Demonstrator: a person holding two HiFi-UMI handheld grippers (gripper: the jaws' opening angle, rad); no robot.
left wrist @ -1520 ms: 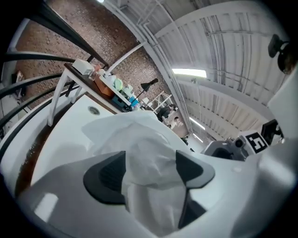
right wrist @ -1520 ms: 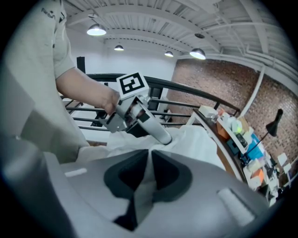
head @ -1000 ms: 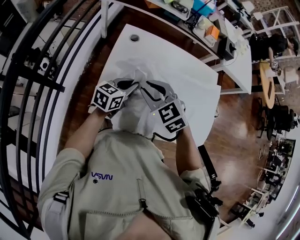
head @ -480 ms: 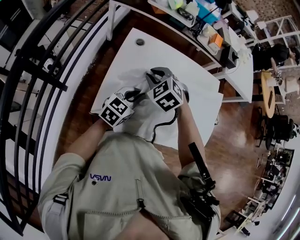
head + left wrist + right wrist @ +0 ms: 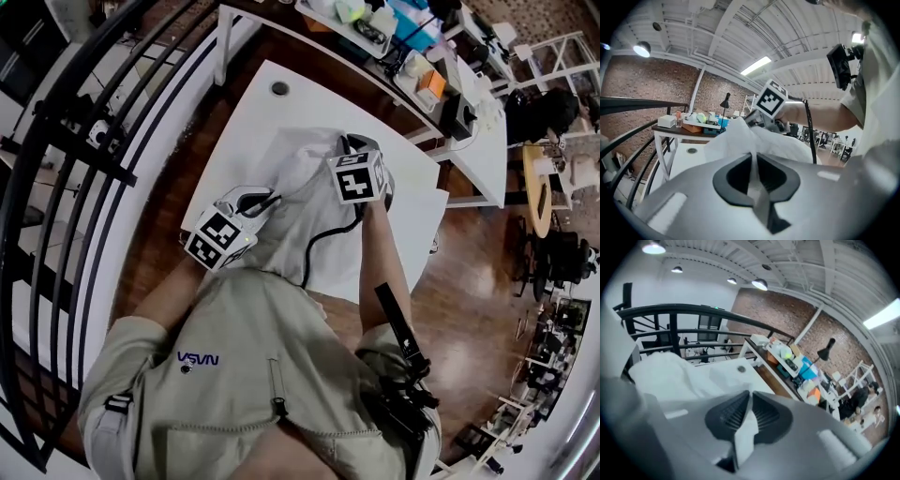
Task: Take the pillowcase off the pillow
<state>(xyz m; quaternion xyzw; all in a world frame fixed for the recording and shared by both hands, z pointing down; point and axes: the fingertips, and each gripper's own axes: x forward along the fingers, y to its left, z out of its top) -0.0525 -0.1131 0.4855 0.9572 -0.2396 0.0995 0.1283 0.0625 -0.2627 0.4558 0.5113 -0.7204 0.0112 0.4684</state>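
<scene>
While both grippers pinch the white fabric pillowcase (image 5: 302,173), which lies bunched on the white tabletop (image 5: 248,112) just before the person, the pull should stay slow. The left gripper (image 5: 751,161) has its fingers closed on a fold, and the right gripper (image 5: 749,401) has just closed its fingers on another fold. I think it is best to hold one side fixed and draw the other away evenly, so that the thin cloth does not slip.

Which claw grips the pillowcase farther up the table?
The right claw: its jaws have just closed on the pillowcase out over the table; the left claw pinches it near the person's body.
</scene>
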